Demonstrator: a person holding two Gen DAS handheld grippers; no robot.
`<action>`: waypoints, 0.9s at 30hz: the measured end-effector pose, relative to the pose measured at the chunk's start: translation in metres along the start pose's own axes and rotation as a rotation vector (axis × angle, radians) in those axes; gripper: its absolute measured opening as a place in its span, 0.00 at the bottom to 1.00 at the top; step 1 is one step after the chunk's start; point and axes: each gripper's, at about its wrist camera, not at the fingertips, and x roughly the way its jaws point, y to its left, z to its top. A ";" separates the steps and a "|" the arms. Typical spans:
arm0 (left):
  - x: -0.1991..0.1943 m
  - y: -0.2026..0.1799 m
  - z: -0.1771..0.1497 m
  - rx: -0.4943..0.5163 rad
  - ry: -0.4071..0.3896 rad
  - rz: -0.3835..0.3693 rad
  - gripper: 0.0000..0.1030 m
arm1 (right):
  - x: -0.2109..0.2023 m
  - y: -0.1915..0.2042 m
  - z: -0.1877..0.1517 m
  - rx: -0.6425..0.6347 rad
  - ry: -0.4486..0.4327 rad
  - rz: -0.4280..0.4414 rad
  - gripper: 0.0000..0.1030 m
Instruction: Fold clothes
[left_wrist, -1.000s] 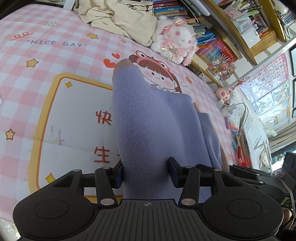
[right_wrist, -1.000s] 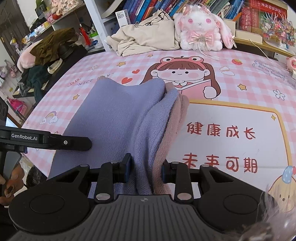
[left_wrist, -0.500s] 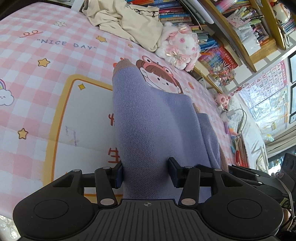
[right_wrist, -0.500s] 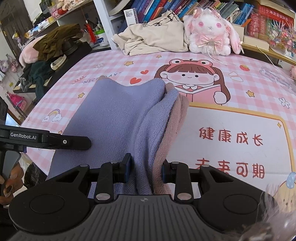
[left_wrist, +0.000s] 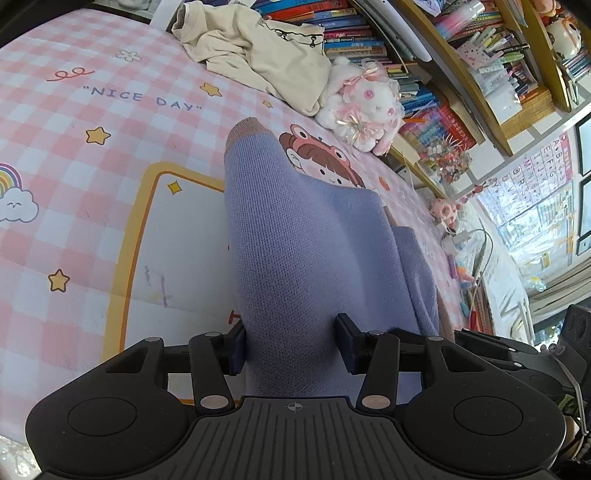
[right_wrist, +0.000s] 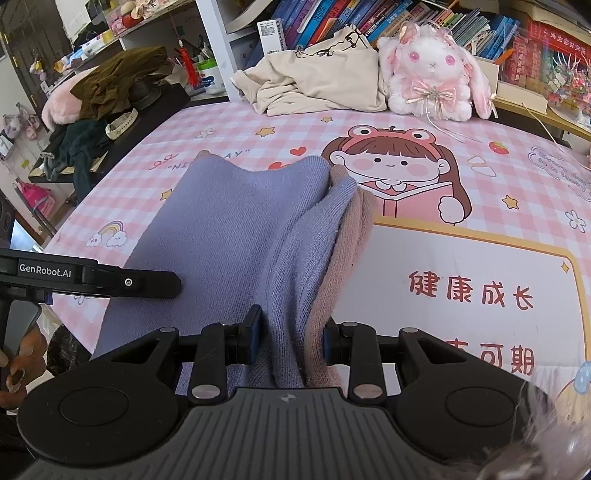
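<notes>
Clamping the lilac knit (left_wrist: 295, 258), the left gripper (left_wrist: 291, 349) is seen. The right gripper (right_wrist: 291, 338) is clamped on bunched layers, whose pink trim (right_wrist: 351, 243) is shown fully only there.

Each fisheye camera sits close behind its own gripper, looking steeply down along the fingers. Both views share the lilac knit garment (left_wrist: 314, 258) (right_wrist: 236, 236), the pink checked mat (left_wrist: 74, 122) (right_wrist: 517, 177) and the plush rabbit (left_wrist: 364, 107) (right_wrist: 432, 77) by the bookshelves.
</notes>
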 end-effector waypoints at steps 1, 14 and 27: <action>0.000 0.000 0.001 -0.001 0.000 0.000 0.45 | 0.001 0.000 0.001 0.001 0.000 0.001 0.27; 0.011 -0.002 0.024 0.010 0.008 0.008 0.45 | 0.010 -0.014 0.014 0.038 -0.004 0.013 0.27; 0.039 -0.017 0.070 0.005 0.001 0.036 0.45 | 0.035 -0.049 0.061 0.030 -0.007 0.048 0.27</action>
